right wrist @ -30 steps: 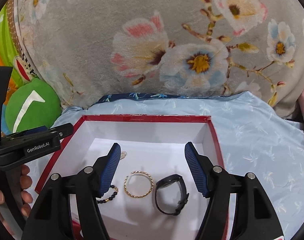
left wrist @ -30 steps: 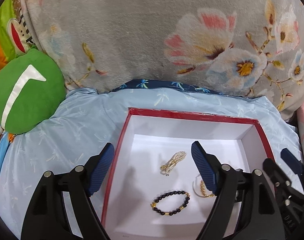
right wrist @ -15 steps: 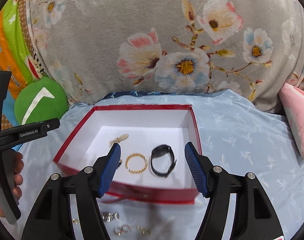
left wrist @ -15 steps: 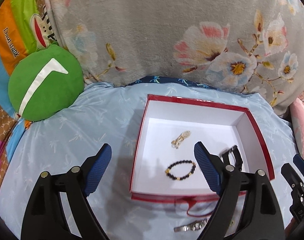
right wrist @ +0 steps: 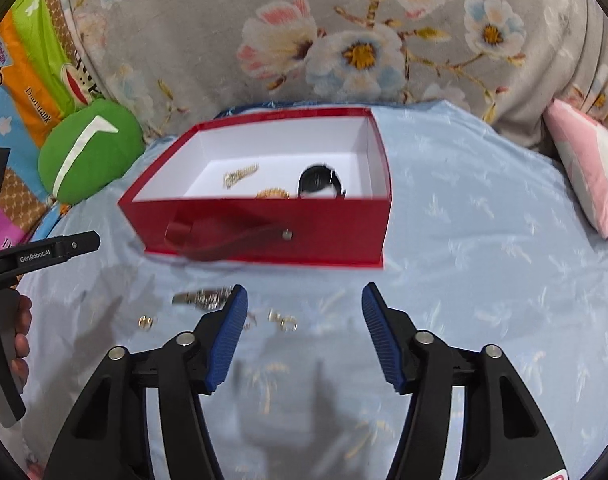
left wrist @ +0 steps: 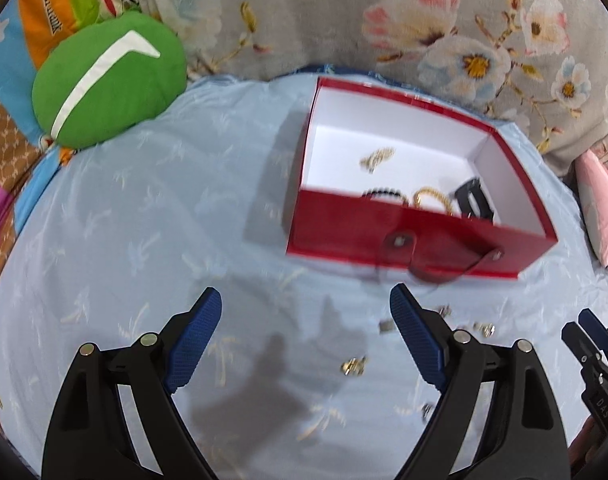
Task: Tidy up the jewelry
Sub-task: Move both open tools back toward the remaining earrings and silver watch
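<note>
Left wrist view: my left claw (left wrist: 306, 320) gapes wide, holding nothing, over the blue bedspread (left wrist: 143, 200). The red box (left wrist: 420, 236) already holds 4 pieces – a pale chain (left wrist: 377, 158), black beads (left wrist: 384, 194), a gold bangle (left wrist: 432, 197), a black watch (left wrist: 474, 200).

Right wrist view: my right claw (right wrist: 304, 320) is wide open too, empty. Small gold earrings (right wrist: 283, 319) and a silvery watch (right wrist: 201, 297) lie loose on the bedspread near the box – I judge roughly half remains.

"GenRobot.AI" on the left gripper (right wrist: 43, 254); "DAS" on the right gripper (left wrist: 598, 396).
</note>
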`<state>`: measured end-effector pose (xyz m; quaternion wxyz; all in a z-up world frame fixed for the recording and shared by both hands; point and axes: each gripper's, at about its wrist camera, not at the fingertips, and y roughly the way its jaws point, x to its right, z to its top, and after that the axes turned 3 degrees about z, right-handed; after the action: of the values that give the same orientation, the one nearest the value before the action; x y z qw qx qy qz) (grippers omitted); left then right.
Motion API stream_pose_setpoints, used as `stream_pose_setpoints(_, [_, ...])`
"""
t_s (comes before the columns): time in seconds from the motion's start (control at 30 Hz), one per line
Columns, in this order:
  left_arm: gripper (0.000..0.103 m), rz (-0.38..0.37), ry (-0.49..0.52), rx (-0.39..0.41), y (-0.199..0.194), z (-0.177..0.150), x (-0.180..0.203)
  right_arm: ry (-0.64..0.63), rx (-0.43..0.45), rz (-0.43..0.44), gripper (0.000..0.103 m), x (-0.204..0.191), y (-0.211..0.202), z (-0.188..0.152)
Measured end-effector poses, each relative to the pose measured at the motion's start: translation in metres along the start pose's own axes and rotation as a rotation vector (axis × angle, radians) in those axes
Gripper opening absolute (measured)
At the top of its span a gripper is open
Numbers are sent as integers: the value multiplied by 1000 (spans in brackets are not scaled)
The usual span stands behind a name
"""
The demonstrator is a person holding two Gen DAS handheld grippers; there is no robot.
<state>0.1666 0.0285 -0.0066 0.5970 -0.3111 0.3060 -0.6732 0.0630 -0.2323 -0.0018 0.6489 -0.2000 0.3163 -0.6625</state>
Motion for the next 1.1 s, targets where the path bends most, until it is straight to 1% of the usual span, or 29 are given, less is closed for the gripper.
stream_pose_setpoints(0.07, [84, 6, -8, -26, 4, -12, -5, 2, -19, -1, 49, -1, 2, -11])
stream_pose_setpoints(0.27, [84, 1, -16, -89, 15, -40, -10, 19, -84, 27, 40, -6, 15, -35])
stream_pose_setpoints(0.47, [83, -27, 3, -131, 27, -53, 4, 4, -121, 48, 39, -18, 27, -44])
stream_pose_setpoints(0.67, [82, -45, 21, -164, 44, -56, 19, -3, -134, 59, 39, -24, 34, -44])
stream_pose_setpoints(0.8, [73, -58, 25, -182, 54, -56, 24, 1, -140, 56, 39, -22, 37, -45])
stream_pose_setpoints(0.87, [71, -60, 25, -186, 57, -55, 26, 4, -142, 58, 39, -21, 38, -44])
stream_pose_setpoints(1.03, [64, -53, 44, -172, 60, -52, 34, 1, -142, 57, 39, -20, 41, -42])
stream_pose_setpoints(1.1, [58, -46, 58, -166, 60, -52, 37, 1, -142, 59, 39, -20, 44, -39])
